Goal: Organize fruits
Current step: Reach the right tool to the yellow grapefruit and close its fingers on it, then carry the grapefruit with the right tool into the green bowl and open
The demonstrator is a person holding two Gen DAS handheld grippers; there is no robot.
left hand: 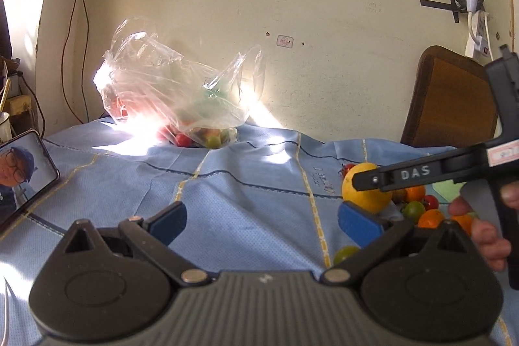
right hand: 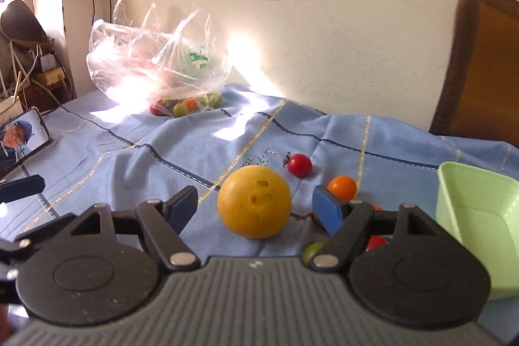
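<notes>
A large yellow citrus fruit (right hand: pixel 254 201) rests on the blue cloth between the blue pads of my right gripper (right hand: pixel 254 209). The jaws stand open, with a gap on each side of the fruit. Small tomatoes lie around it: a red one (right hand: pixel 299 165), an orange one (right hand: pixel 342 186), and a green one (right hand: pixel 313 250) partly hidden behind the right finger. My left gripper (left hand: pixel 264 222) hangs open over bare cloth, with nothing between its pads. To its right I see the yellow fruit (left hand: pixel 363 187), with one right gripper finger (left hand: pixel 405 175) across it.
A light green tub (right hand: pixel 473 216) stands at the right. A clear plastic bag (left hand: pixel 172 93) with more small fruit sits at the back by the wall. A phone (left hand: pixel 26 174) leans at the left edge. A brown chair back (left hand: pixel 454 99) rises behind the table.
</notes>
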